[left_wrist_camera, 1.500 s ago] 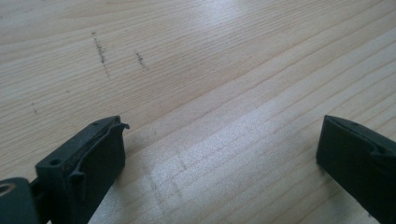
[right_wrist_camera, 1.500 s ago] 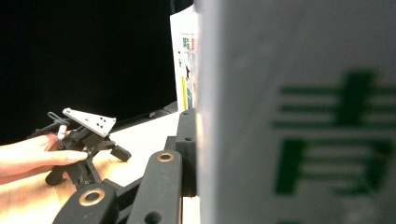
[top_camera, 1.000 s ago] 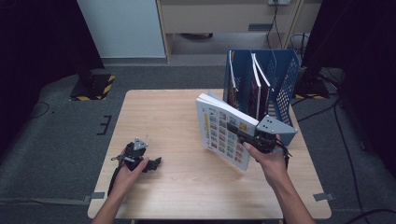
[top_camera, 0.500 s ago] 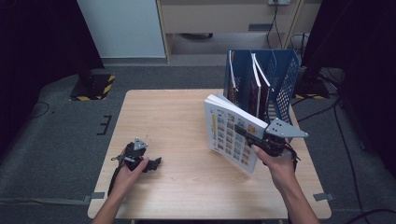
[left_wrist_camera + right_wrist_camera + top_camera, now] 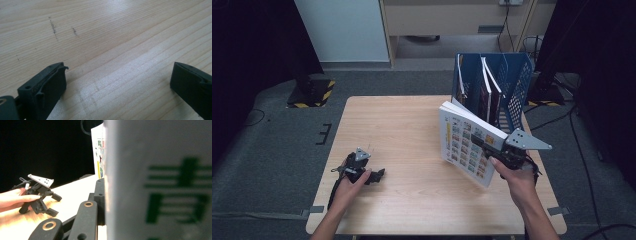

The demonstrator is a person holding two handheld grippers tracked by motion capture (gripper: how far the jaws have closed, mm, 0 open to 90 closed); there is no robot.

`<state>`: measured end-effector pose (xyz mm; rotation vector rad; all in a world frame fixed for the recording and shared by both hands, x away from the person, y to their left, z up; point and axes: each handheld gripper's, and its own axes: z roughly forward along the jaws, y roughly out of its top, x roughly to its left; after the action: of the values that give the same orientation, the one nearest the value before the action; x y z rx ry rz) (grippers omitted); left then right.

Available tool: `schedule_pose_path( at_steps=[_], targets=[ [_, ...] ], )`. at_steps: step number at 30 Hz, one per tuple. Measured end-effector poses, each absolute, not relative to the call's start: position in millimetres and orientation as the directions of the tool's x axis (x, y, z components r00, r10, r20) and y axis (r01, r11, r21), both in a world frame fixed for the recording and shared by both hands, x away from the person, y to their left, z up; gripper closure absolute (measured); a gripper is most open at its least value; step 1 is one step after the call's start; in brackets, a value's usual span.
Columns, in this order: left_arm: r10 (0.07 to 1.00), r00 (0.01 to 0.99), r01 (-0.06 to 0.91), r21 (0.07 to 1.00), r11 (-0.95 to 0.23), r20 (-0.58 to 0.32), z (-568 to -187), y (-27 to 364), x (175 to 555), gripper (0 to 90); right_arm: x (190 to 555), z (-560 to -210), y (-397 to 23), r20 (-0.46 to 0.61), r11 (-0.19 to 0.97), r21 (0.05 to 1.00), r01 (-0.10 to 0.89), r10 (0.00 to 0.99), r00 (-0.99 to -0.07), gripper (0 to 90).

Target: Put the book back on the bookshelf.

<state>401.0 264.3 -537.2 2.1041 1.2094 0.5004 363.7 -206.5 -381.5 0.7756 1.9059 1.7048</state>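
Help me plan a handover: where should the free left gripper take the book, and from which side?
Probably the book's long free edge on the left in the high view, coming from that side across the bare table. The right gripper is clamped on its right end, and the blue rack stands close behind. The left gripper rests open.

The middle of the worktop lies bare from the near edge to the far one, open to passage. At the far right the blue file rack blocks the corner, and the book held tilted just before it bars the right side. The left gripper rests near left.
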Motion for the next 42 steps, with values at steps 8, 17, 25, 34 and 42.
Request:
schedule_pose_path(
  at_steps=[8,17,25,34,42],
  targets=[
    [0.865,0.501,0.616,0.699,-0.362,0.006,-537.2,264.3,401.0,0.0,361.4,-383.2,-215.4,0.035,0.063,0.992,0.108,0.692,-0.721,74.0],
    [0.865,0.501,0.617,0.699,-0.362,0.006,-537.2,264.2,401.1,0.0,358.5,-383.5,-221.6,0.037,0.057,0.993,0.107,0.697,-0.716,74.0],
    [0.867,0.498,0.618,0.699,-0.359,0.006,-537.2,264.0,400.7,0.0,355.2,-382.5,-228.5,0.039,0.055,0.992,0.109,0.705,-0.708,74.0],
    [0.869,0.495,0.619,0.699,-0.357,0.006,-537.3,263.6,400.3,0.0,347.8,-382.2,-240.9,0.036,0.052,0.993,0.104,0.715,-0.698,74.0],
    [0.869,0.495,0.62,0.699,-0.357,0.005,-537.3,263.5,400.3,0.0,344.0,-382.7,-250.2,0.043,0.039,0.994,0.103,0.728,-0.684,74.0]
  ],
)
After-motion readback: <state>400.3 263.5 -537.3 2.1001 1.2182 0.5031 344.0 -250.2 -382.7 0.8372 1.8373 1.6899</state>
